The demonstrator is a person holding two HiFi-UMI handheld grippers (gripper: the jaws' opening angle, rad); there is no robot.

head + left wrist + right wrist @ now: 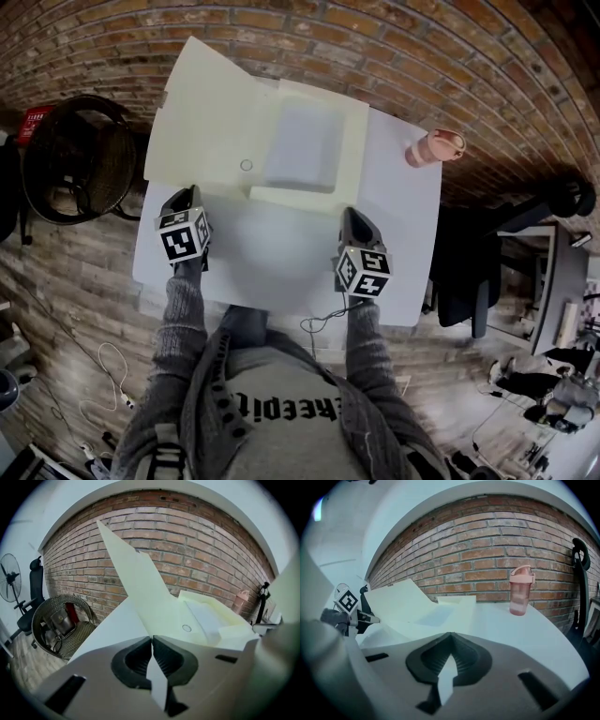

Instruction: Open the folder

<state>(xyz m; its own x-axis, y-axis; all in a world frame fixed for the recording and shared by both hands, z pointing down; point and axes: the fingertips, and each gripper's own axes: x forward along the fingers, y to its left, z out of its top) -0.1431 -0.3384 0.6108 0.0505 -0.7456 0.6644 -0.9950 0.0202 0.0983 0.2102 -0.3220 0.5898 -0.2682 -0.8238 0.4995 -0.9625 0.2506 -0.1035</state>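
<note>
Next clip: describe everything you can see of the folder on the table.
The folder is pale cream, card-like, and lies open at the far side of the white table. Its cover is swung to the left, seemingly tilted up and overhanging the table edge, with a small round fastener near the fold. The shallow, tray-like right half holds a stack of white sheets.

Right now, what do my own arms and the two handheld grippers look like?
Both arms wear grey knitted sleeves. The dark left gripper and right gripper each carry a white cube with black square markers. Seen from their own cameras, the shells are pale grey and moulded, with black ribbed pads lining the jaws.
</note>
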